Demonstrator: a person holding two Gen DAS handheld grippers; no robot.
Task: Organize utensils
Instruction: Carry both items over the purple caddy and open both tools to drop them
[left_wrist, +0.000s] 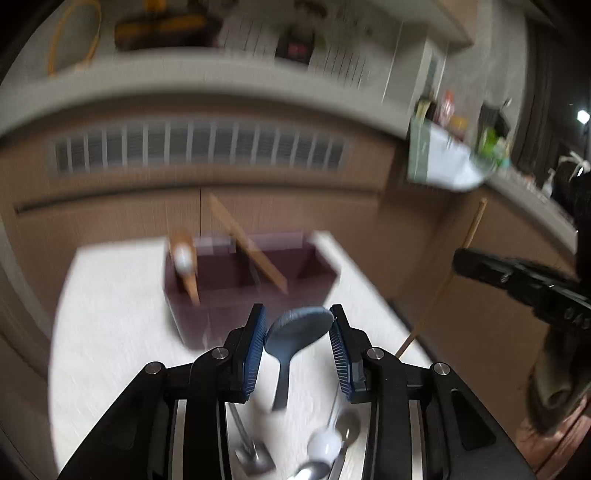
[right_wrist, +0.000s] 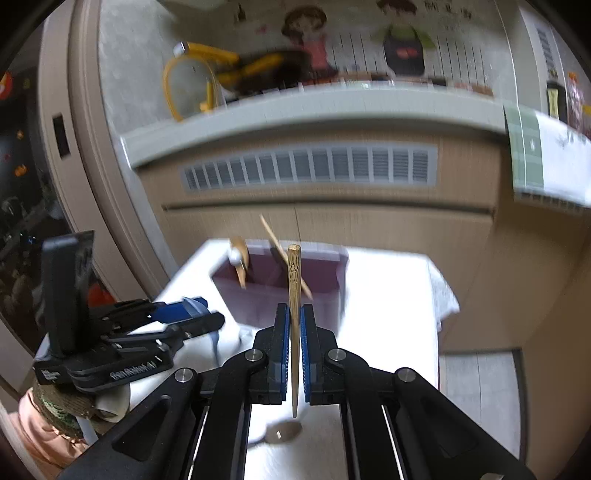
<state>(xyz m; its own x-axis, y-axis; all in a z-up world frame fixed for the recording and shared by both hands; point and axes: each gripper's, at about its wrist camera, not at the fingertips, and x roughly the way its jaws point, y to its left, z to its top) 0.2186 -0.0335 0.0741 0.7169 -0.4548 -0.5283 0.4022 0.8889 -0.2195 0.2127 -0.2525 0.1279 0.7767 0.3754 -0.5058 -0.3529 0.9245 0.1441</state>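
Observation:
A dark purple organizer box (left_wrist: 251, 291) stands on the white table (left_wrist: 110, 314), with a wooden chopstick (left_wrist: 247, 243) and a wooden utensil with a white tip (left_wrist: 184, 262) leaning in it. My left gripper (left_wrist: 297, 332) is open around the bowl of a blue-grey spoon (left_wrist: 295, 332), just short of the box. My right gripper (right_wrist: 294, 325) is shut on a wooden chopstick (right_wrist: 294, 295) held upright in front of the box (right_wrist: 280, 291). The left gripper (right_wrist: 177, 314) shows at the left of the right wrist view.
Several metal spoons and a white-headed utensil (left_wrist: 325, 443) lie on the table below the left gripper. A metal spoon (right_wrist: 284, 432) lies under the right gripper. A beige cabinet with a vent grille (left_wrist: 199, 151) stands behind the table. The table edge drops off at the right (right_wrist: 439, 314).

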